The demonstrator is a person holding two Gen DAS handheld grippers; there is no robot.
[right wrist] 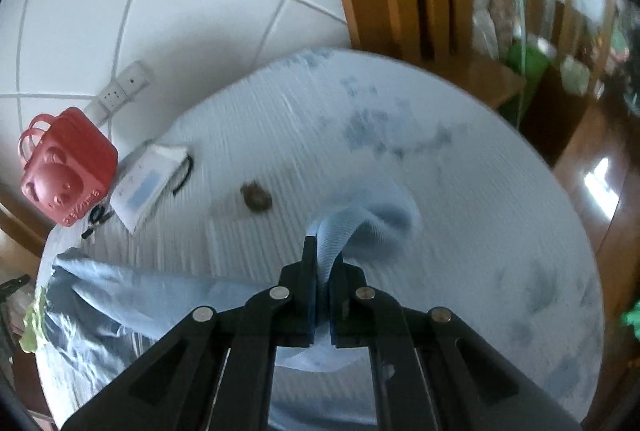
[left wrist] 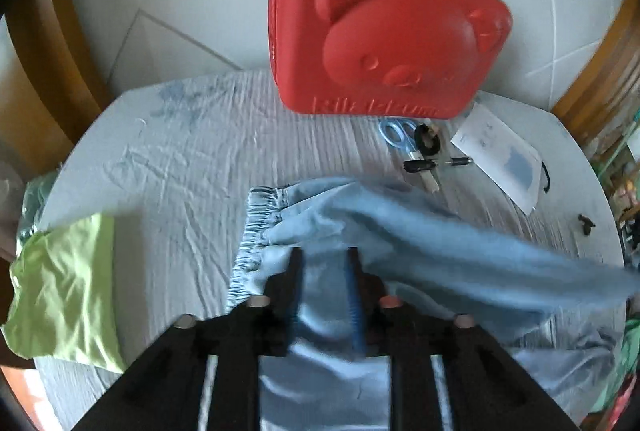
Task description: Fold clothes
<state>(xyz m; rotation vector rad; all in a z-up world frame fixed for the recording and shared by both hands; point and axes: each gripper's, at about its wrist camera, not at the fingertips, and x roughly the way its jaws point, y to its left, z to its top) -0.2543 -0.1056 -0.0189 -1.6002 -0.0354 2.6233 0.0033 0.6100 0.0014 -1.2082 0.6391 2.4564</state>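
A round worktop (left wrist: 168,135) under a wrinkled pale cloth carries light blue trousers with a gathered elastic waistband (left wrist: 360,223). Left of the trousers lies a lime green garment (left wrist: 64,283). The left gripper (left wrist: 325,263) hovers over the trousers near the waistband, its fingers (left wrist: 294,283) spread apart with cloth seen between them, seemingly not pinched. Beyond the trousers stands a closed red plastic bear-faced case with handles (left wrist: 384,27); its contents are hidden. The right gripper (right wrist: 325,259) has its fingers (right wrist: 309,271) closed on a lifted fold of the trousers. The fold would probably go best carried level, edges aligned, before release.
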